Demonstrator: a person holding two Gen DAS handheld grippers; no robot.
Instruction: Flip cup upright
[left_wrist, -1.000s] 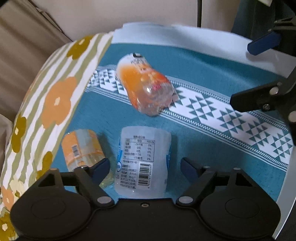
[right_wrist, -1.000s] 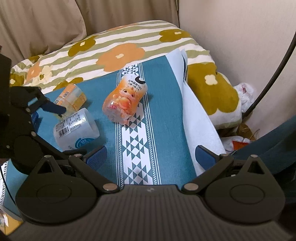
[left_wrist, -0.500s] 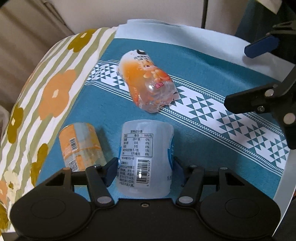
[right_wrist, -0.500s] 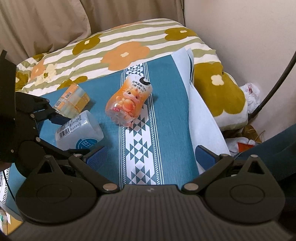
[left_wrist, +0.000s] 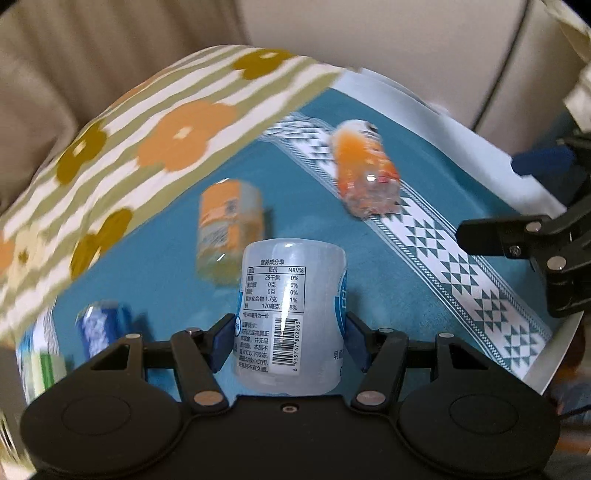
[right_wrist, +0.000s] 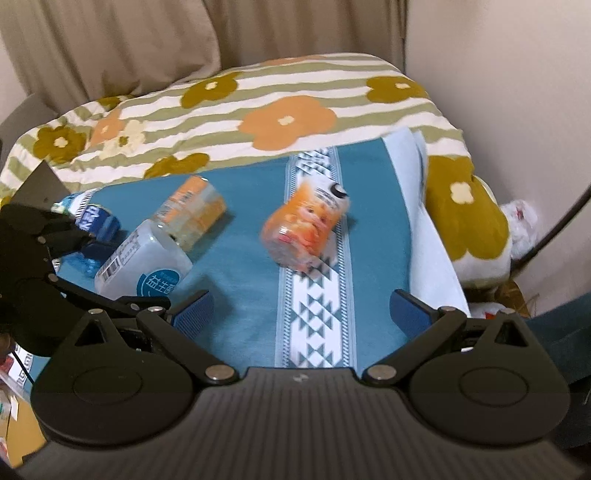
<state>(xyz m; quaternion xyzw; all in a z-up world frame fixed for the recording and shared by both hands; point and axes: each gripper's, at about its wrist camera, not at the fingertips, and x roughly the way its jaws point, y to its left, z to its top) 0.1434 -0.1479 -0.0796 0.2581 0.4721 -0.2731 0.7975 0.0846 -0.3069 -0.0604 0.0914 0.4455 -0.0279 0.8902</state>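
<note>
My left gripper (left_wrist: 290, 341) is shut on a translucent white cup (left_wrist: 291, 314) with a barcode label, held off the blue cloth (left_wrist: 436, 184) and tilted. The same cup (right_wrist: 142, 262) shows at the left of the right wrist view, between the left gripper's blue pads. My right gripper (right_wrist: 301, 314) is open and empty above the cloth's white patterned stripe (right_wrist: 317, 314); it also shows at the right edge of the left wrist view (left_wrist: 532, 236).
An orange cartoon-print cup (right_wrist: 304, 225) lies on its side on the stripe. A small orange-label cup (right_wrist: 192, 210) lies beside the held cup. A blue-label cup (right_wrist: 98, 219) lies at the far left. A flowered striped quilt (right_wrist: 258, 110) borders the cloth; a wall stands at the right.
My left gripper closed on the white cup and lifted it, tilting it. The view swung, bringing the blue-label cup into sight. The right gripper stayed open.
</note>
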